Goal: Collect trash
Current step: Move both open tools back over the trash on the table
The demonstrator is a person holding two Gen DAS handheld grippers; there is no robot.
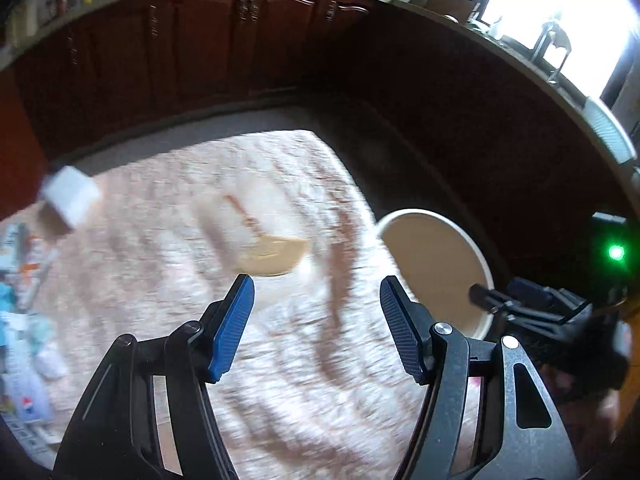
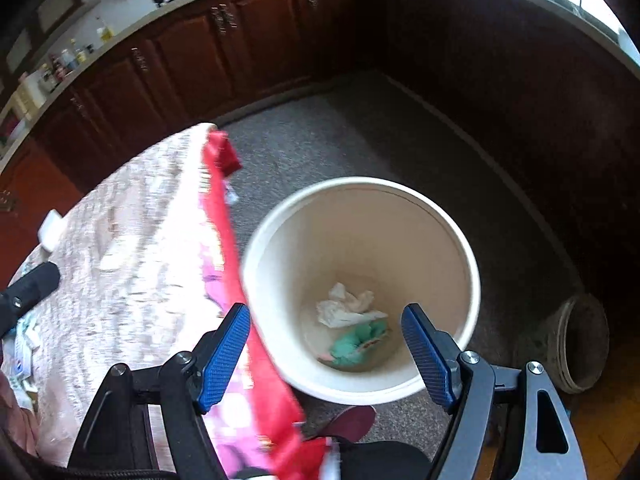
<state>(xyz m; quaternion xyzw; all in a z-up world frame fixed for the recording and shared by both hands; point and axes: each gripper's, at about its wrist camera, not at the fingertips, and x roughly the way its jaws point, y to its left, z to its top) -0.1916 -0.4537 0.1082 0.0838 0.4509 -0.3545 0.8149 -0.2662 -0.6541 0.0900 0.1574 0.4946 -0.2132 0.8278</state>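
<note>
Bin: the white bin (image 2: pixel 360 288) stands on the grey floor just beside the table's edge, mouth up, with a crumpled white tissue (image 2: pixel 346 306) and a green wrapper (image 2: pixel 356 342) already at the bottom
Wrapper: a long red and pink wrapper (image 2: pixel 240 280) hangs across the right wrist view, its near end beside the right gripper's left finger and its length running over the table edge, just outside the bin's rim
Right gripper: the right gripper (image 2: pixel 326 354) hovers above the bin with its jaws wide apart; I cannot tell whether the wrapper is caught on the finger or falling free
Left gripper: the left gripper (image 1: pixel 316 328) is over the table (image 1: pixel 280 360), jaws spread and holding nothing
Left on the table: a tan flat scrap (image 1: pixel 272 256), blurred; a white block (image 1: pixel 70 196) near the far left edge; a pile of packets (image 1: pixel 20 320) at the left margin
Risk one: the wrapper looks set to miss, since it hangs on the table side of the rim and could drop to the floor
Risk two: if it snags on the blue pad, it may trail back out as the tool pulls away
Risk three: both views are smeared by motion, so a fast reach for the thin scrap could skid it off the cloth
Risk four: the bin is light-looking and close to the table, so a knock on the rim might tip it
</note>
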